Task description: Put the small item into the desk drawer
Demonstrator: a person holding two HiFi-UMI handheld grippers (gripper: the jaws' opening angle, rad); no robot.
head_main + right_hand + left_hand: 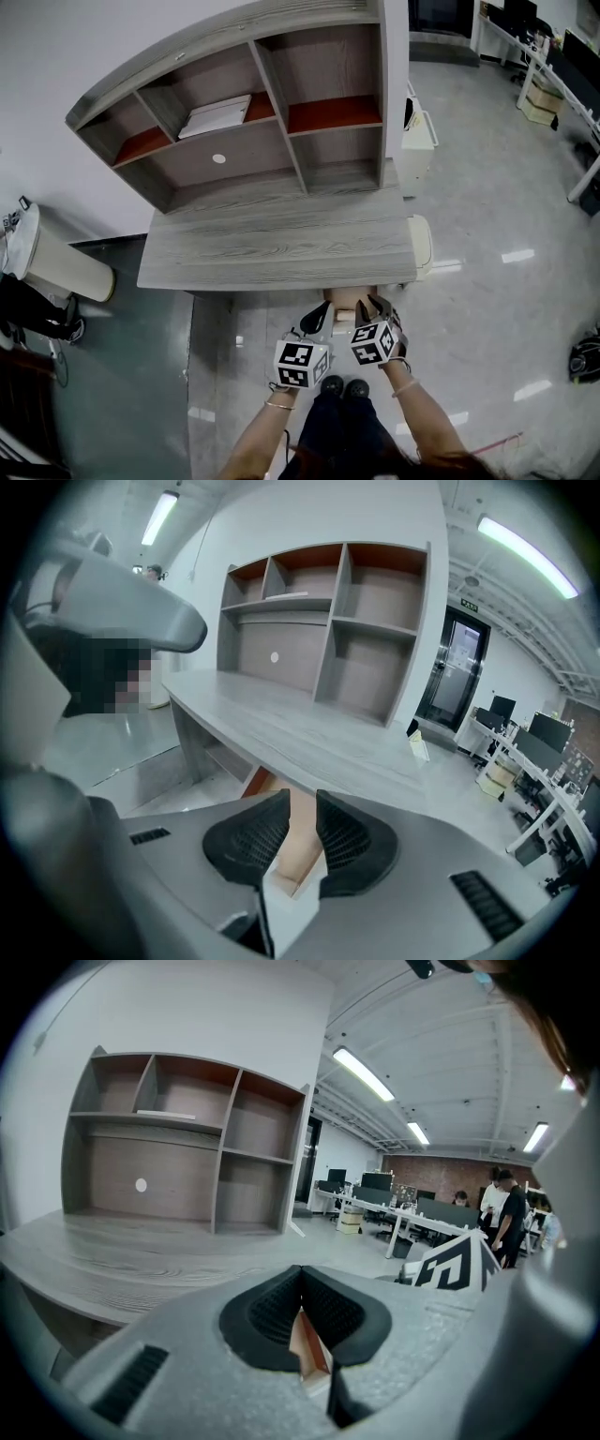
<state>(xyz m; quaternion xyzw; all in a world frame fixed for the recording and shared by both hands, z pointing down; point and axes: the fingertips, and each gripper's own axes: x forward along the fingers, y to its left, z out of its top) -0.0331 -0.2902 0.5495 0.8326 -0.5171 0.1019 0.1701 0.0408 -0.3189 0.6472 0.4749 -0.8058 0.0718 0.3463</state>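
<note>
The grey wooden desk [281, 246] has its drawer [345, 302] pulled out under the front edge, showing a light wooden inside. Both grippers hover in front of the drawer and just above it. My left gripper [317, 322] has its black pads touching at the tips [302, 1274], with a strip of the drawer [309, 1349] visible below them. My right gripper [373, 309] stands open with a narrow gap [302, 803] and nothing between the pads; the drawer [298, 850] shows through. I cannot make out the small item in any view.
A hutch [253, 103] with open shelves sits on the desk's back; a flat white thing [216, 114] lies on one shelf. A white bin [52, 258] stands at the left and a white cabinet [419, 141] at the right. My shoes [342, 385] are on the glossy floor.
</note>
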